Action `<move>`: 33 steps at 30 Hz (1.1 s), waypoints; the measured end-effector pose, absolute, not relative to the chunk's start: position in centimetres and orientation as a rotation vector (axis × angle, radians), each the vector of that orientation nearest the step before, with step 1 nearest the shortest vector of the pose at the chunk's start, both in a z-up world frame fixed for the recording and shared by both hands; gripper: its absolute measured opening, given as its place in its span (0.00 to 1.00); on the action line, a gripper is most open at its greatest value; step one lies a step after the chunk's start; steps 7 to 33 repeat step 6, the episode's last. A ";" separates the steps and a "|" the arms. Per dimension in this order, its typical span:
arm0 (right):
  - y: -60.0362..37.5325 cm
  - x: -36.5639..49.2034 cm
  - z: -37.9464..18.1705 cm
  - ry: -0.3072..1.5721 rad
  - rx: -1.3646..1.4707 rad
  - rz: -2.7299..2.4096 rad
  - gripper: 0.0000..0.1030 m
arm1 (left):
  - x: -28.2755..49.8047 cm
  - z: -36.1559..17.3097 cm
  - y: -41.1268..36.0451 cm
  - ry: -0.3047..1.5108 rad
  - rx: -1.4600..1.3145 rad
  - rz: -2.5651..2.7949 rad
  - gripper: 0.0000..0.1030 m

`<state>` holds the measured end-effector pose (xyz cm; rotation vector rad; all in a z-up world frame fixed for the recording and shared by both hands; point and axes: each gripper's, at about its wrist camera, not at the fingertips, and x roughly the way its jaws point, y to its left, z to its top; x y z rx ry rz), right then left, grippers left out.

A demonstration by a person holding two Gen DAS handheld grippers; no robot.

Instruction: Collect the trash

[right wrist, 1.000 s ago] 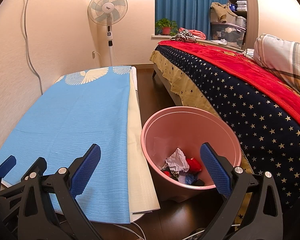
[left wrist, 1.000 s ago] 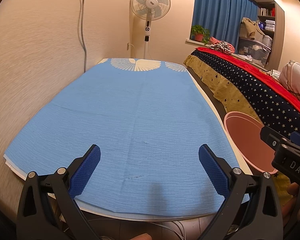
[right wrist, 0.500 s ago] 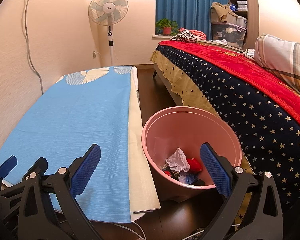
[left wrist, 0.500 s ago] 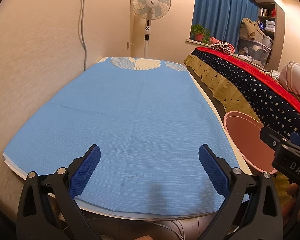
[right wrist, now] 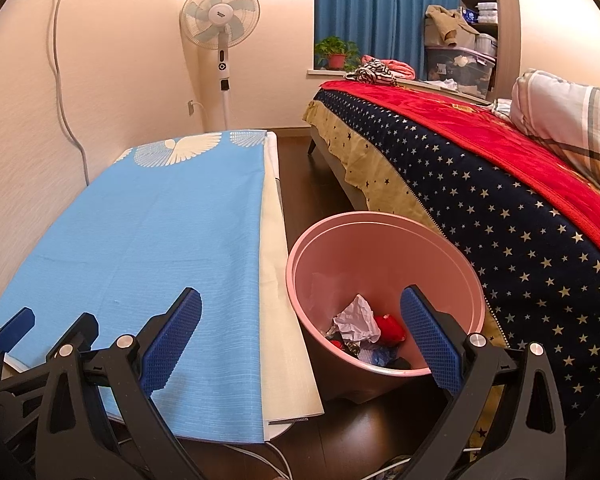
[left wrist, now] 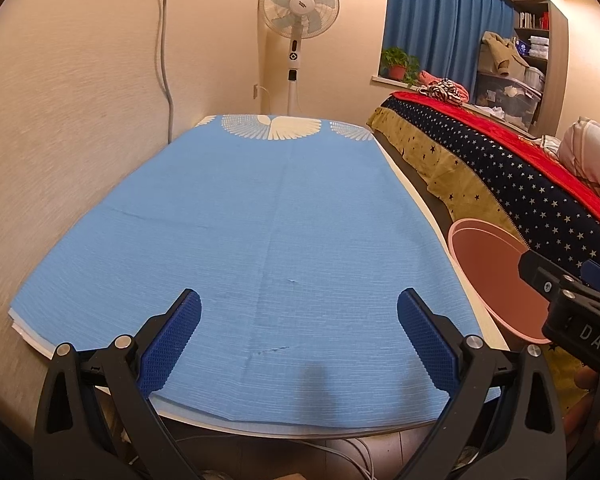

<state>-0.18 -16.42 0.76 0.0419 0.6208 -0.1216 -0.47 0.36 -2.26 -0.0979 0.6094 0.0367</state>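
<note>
A pink bin (right wrist: 384, 256) stands on the dark floor between the table and the bed; its rim also shows in the left wrist view (left wrist: 496, 272). Inside lie crumpled white paper (right wrist: 354, 318), a red scrap (right wrist: 389, 327) and other bits. My right gripper (right wrist: 300, 332) is open, hovering near the bin's front with nothing between its blue pads. My left gripper (left wrist: 298, 334) is open over the near end of the blue tablecloth (left wrist: 268, 216), holding nothing. No loose trash shows on the cloth.
A low table under the blue cloth runs along the left wall, its white edge (right wrist: 284, 340) beside the bin. A bed with a starry blanket (right wrist: 500, 200) fills the right. A standing fan (right wrist: 222, 40) and a potted plant (right wrist: 336, 54) are at the back. Cables lie on the floor below.
Both views have shifted very slightly; the grippers stay open and empty, and the bin and its contents have not moved.
</note>
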 end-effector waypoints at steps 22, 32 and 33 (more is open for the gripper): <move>-16.5 -0.2 0.7 0.627 0.041 -0.119 0.95 | -0.3 -2.4 0.5 0.619 -0.097 0.050 0.93; -16.5 -0.2 0.7 0.627 0.041 -0.119 0.95 | -0.3 -2.4 0.5 0.619 -0.097 0.050 0.93; -16.5 -0.2 0.7 0.627 0.041 -0.119 0.95 | -0.3 -2.4 0.5 0.619 -0.097 0.050 0.93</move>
